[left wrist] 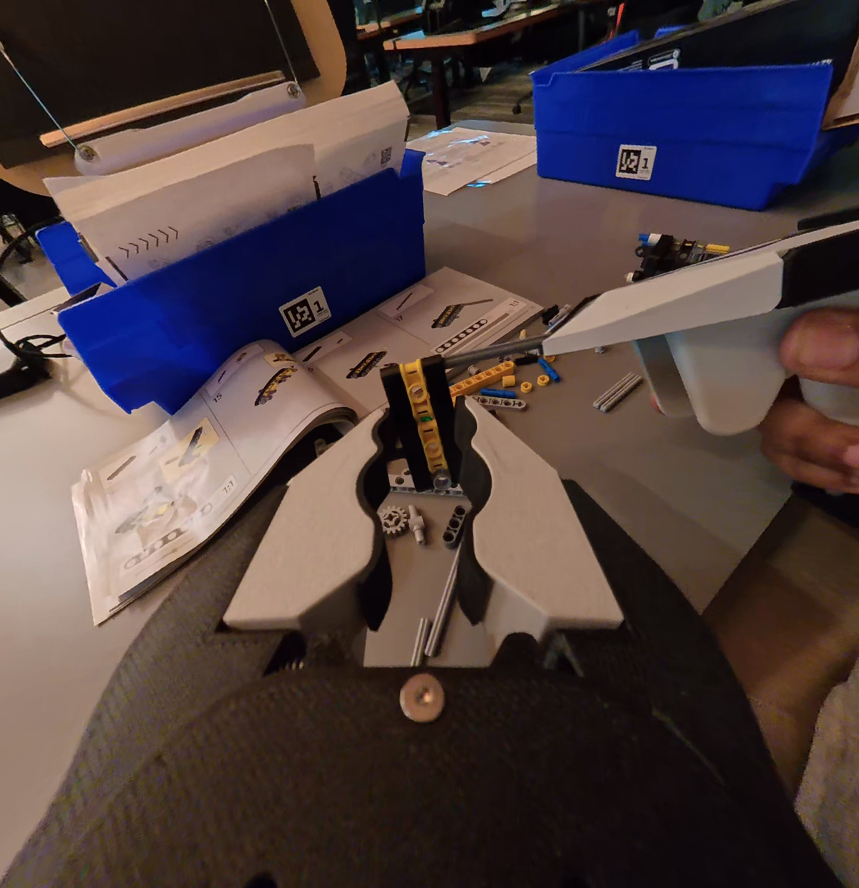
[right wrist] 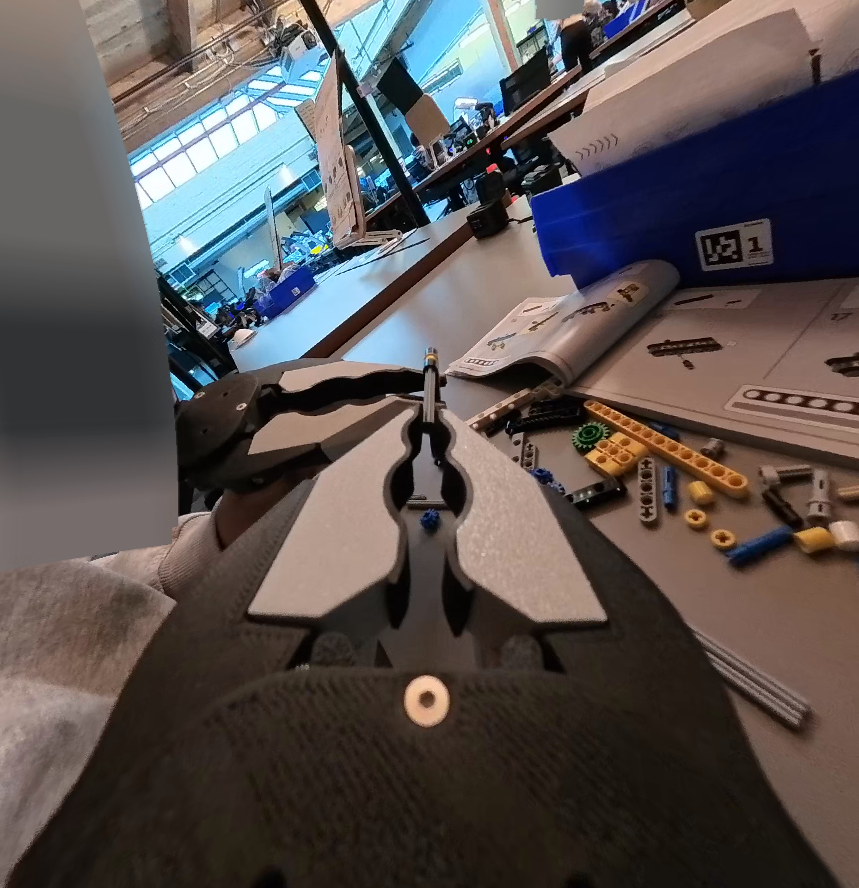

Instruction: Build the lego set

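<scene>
My left gripper is shut on a black-and-yellow beam assembly and holds it upright above the grey table. My right gripper comes in from the right, shut on a thin grey axle whose far end meets the top of the assembly. In the right wrist view my right gripper grips the axle, which points straight ahead. The assembly's end shows at the axle's tip. The left gripper lies across just behind it.
An open instruction booklet lies left of the assembly, before a blue bin holding papers. A second blue bin stands at the back right. Loose parts lie around: a long yellow beam, a green gear, a grey gear, grey axles. Left tips to right tips: about 5 centimetres.
</scene>
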